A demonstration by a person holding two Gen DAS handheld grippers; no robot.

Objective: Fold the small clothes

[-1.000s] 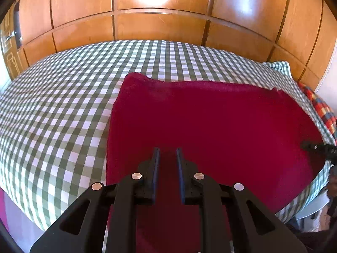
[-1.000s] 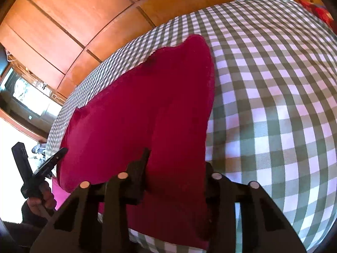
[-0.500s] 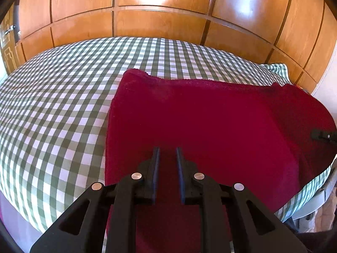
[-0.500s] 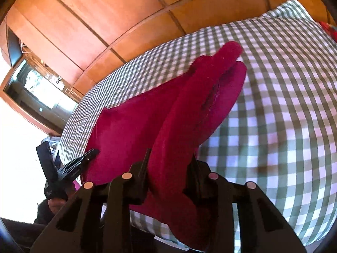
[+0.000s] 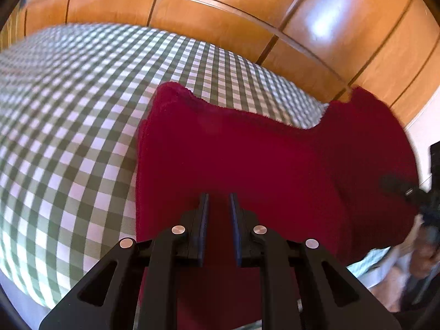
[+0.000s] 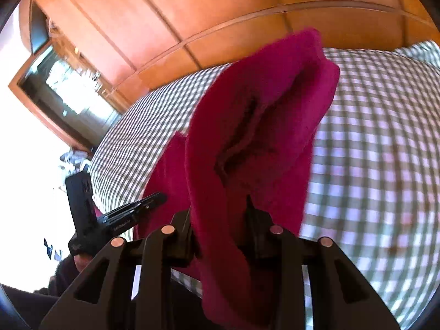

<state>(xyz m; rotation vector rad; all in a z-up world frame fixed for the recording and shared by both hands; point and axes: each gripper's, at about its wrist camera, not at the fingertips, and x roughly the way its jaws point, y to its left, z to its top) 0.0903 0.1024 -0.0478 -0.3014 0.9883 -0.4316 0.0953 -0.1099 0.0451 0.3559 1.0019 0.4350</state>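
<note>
A dark red cloth [image 5: 247, 159] lies on the green-and-white checked cover [image 5: 68, 123]. My left gripper [image 5: 218, 200] sits at its near edge, the narrow jaws shut on red fabric that runs down between them. My right gripper [image 6: 220, 206] is shut on the cloth's right side and holds a thick fold of the cloth [image 6: 261, 110] up off the cover [image 6: 385, 137]. That raised fold hangs down over its fingers. In the left wrist view the right gripper [image 5: 393, 184] shows at the cloth's right edge. The left gripper [image 6: 162, 196] shows at the cloth's left edge in the right wrist view.
A wall of wooden panels [image 5: 220, 27] rises behind the cover. A person's hand [image 5: 423, 258] holds the right gripper at the lower right. A framed glass opening [image 6: 63, 88] stands at the far left beyond the cover's edge.
My right gripper has lifted its side of the red cloth and carried it leftward, so the cloth now folds up over itself. The left gripper rolled and shifted slightly, still holding the near edge.
</note>
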